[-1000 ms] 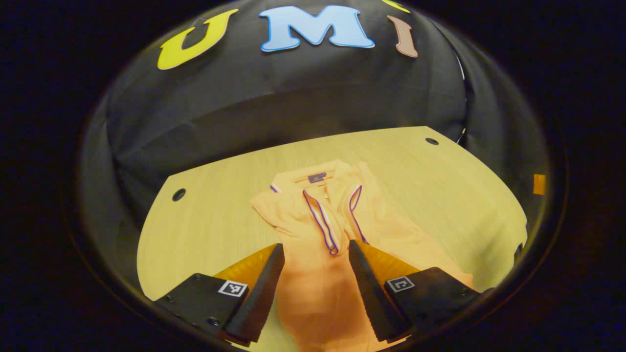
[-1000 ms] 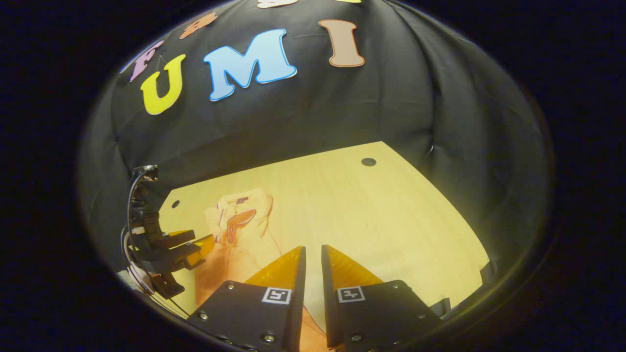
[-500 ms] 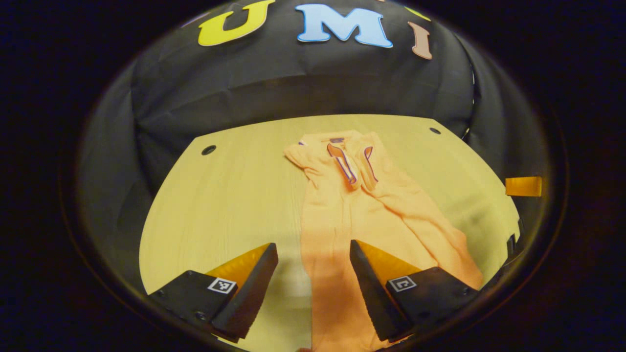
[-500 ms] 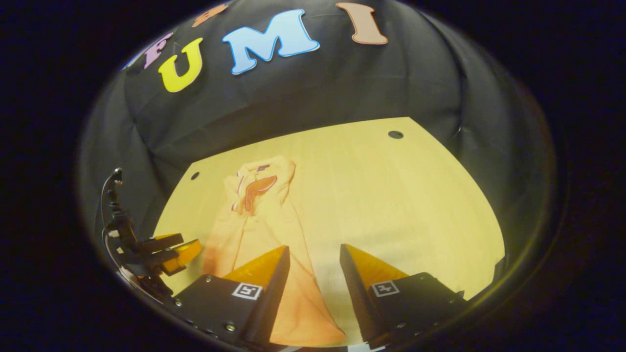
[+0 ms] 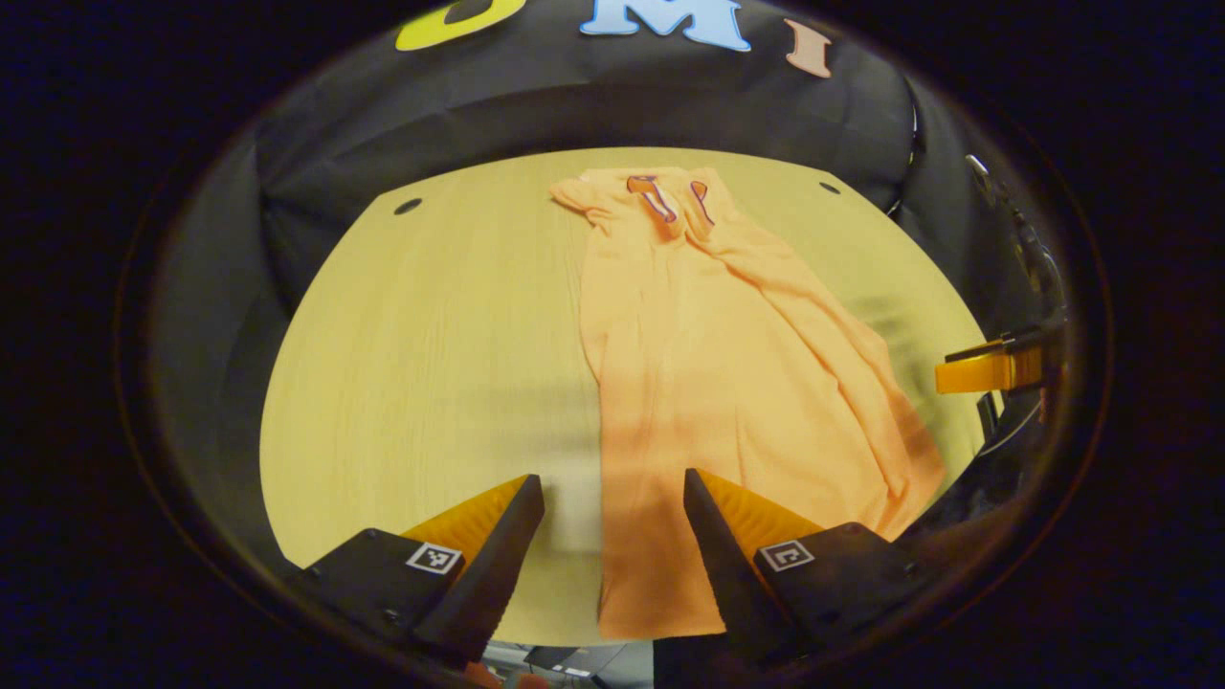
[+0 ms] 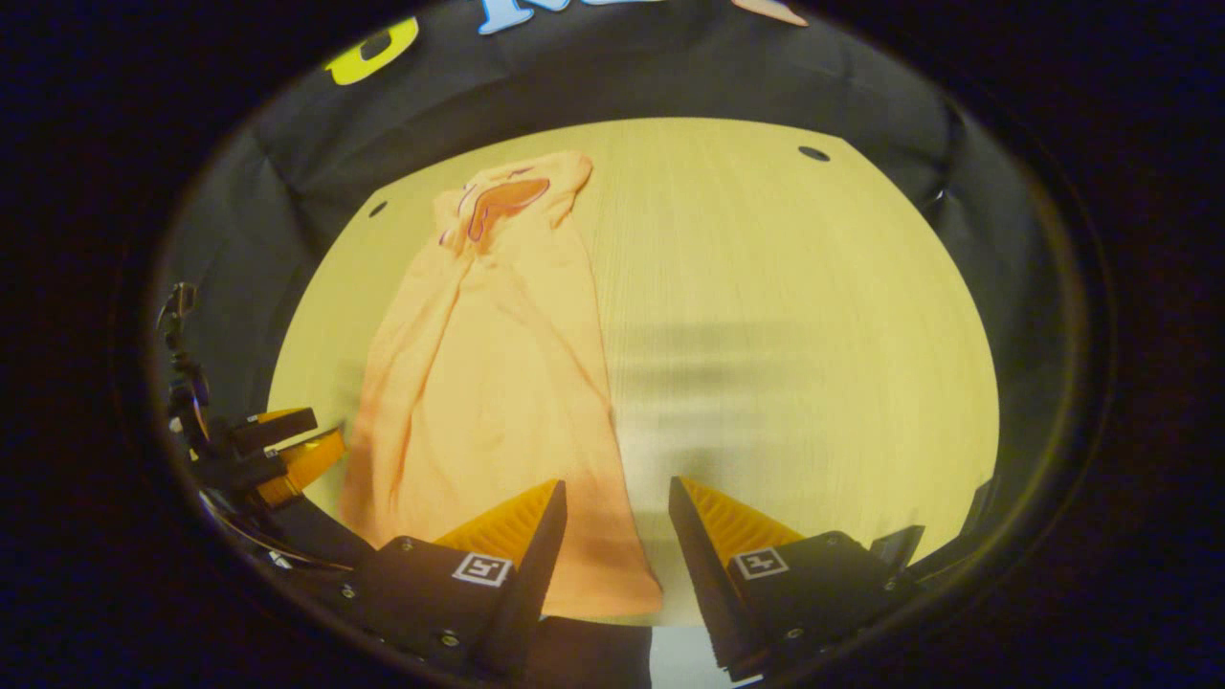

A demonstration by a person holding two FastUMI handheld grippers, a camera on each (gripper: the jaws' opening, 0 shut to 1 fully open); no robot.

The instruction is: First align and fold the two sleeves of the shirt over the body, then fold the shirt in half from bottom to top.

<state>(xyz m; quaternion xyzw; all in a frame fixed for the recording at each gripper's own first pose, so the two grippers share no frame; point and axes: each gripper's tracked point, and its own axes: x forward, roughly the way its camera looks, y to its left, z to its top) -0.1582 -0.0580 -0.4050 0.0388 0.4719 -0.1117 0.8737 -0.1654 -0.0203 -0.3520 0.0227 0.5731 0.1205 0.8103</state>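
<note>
An orange shirt [image 5: 708,335] lies lengthwise on the wooden table [image 5: 431,335], collar at the far end, both sleeves folded over the body, hem at the near edge. My left gripper [image 5: 612,493] hangs open above the shirt's near left hem corner, holding nothing. In the right gripper view the same shirt [image 6: 498,383] stretches away on the left half of the table [image 6: 785,335]. My right gripper [image 6: 612,498] is open above the hem's right corner, with nothing between its fingers. Each view also catches the other gripper at its edge: the right gripper [image 5: 991,368] and the left gripper [image 6: 278,450].
Small dark holes [image 5: 409,206] mark the table's far corners. The black cloth wall [image 5: 574,105] rises right behind the table. The near table edge [image 6: 660,622] runs just under both grippers.
Both grippers have pulled back from the collar end to the hem end of the shirt. The right gripper, nearly shut a second ago, has opened. The shirt lies still.
</note>
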